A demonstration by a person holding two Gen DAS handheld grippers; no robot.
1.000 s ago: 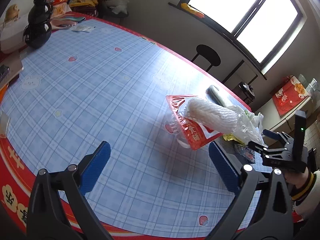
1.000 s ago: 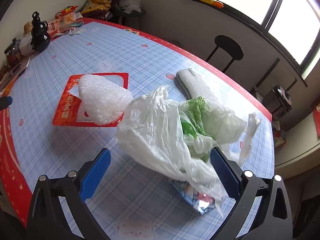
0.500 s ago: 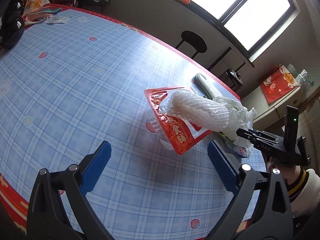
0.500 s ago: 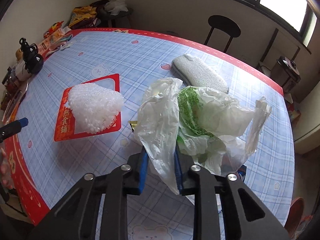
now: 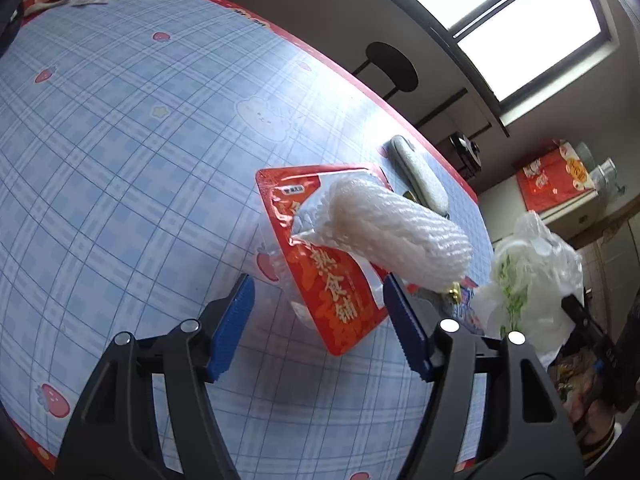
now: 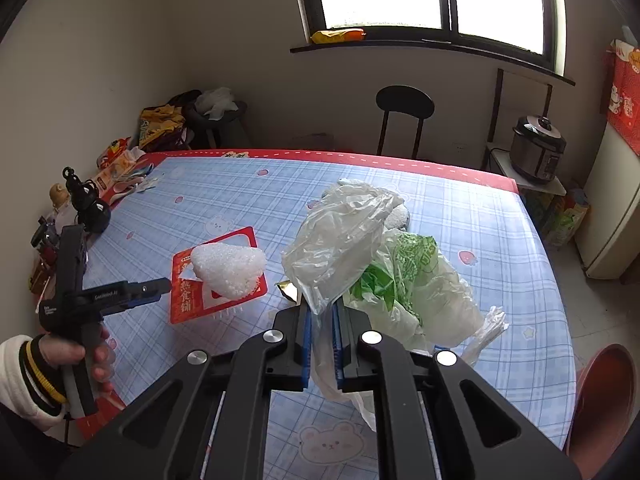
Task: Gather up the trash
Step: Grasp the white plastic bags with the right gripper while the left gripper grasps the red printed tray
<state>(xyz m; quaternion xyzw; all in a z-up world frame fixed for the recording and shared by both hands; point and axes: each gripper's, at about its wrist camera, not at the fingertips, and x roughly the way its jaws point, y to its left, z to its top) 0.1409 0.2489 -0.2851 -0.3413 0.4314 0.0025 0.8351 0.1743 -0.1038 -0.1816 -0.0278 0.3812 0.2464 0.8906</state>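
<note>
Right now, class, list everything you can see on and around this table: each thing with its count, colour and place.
Plastic bag: one, white with green print, lifted, pinched in right tool.
Red packet: one, red, table middle, between left tool's pads.
Foam net: one, white, lying on packet.
Grey pad: one, grey, behind packet.
Black gourd: one, table's far left.
Chair: one, black, beyond table.
Cooker: one, dark, right shelf.
Table: one, blue check, red border.
Left tool: closing, not yet gripping.
Right tool: shut on bag.

Right claw (image 6: 321, 336) clamped on plastic bag (image 6: 360, 248), above checked table (image 6: 500, 240)
</note>
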